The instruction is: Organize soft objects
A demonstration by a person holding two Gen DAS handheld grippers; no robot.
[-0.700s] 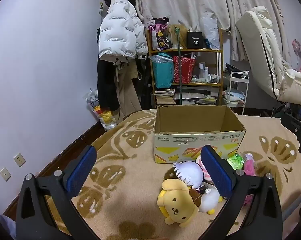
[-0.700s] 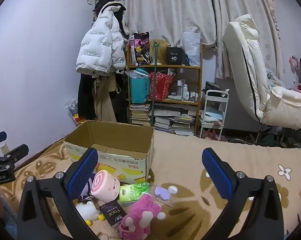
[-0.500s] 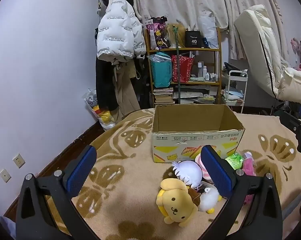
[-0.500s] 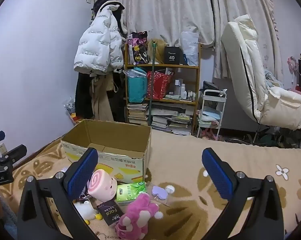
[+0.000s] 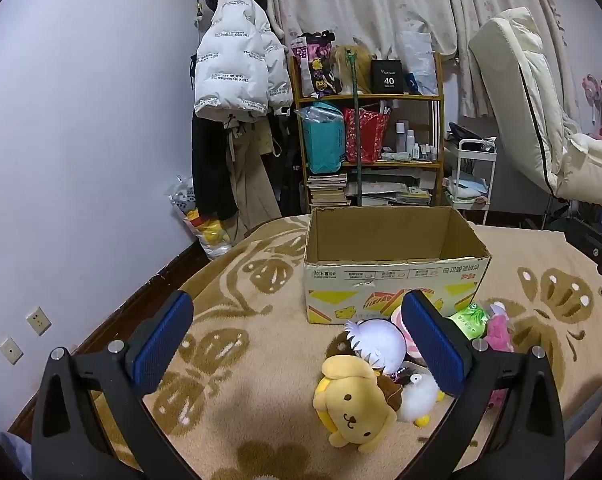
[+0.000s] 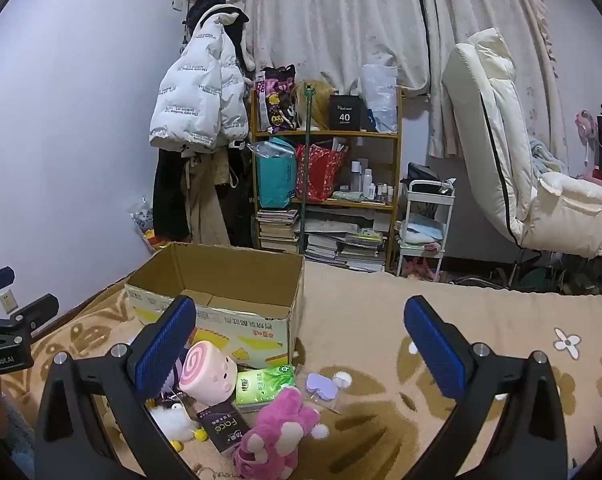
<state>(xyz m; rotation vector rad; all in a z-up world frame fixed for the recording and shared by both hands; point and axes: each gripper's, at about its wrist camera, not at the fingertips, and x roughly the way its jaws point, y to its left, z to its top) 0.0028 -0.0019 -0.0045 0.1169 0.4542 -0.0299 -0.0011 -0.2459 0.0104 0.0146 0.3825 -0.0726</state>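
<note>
The left gripper (image 5: 297,336) hangs above the patterned blanket (image 5: 229,344) with its blue-padded jaws spread wide and nothing between them. Ahead of it and a little toward its right finger stands the open cardboard box (image 5: 393,268), flaps up, its inside bare as far as the view reaches. Just short of the box, under and around the right finger, the soft things lie heaped together: a yellow dog plush (image 5: 353,404) nearest the gripper, a small white fluffy bird (image 5: 417,400) touching its side, a white-haired round plush (image 5: 377,344) behind them, and a green tissue pack (image 5: 471,318) and a pink plush (image 5: 499,330) further right, partly hidden by the finger. The right gripper (image 6: 301,344) is likewise released — jaws wide apart, holding nothing — and hovers over the same blanket. From it, the box (image 6: 221,300) sits ahead and to the left. The pile lies low between its fingers and under the left one: a pink swirl-roll plush (image 6: 209,372) beside the left pad, the green tissue pack (image 6: 263,384) just right of it, the pink plush (image 6: 279,436) closest to the camera, the white bird (image 6: 173,420), a dark packet marked "face" (image 6: 225,428), and a lilac heart-shaped item (image 6: 321,384) slightly apart toward the middle. The other gripper's tip shows at each view's edge.
</note>
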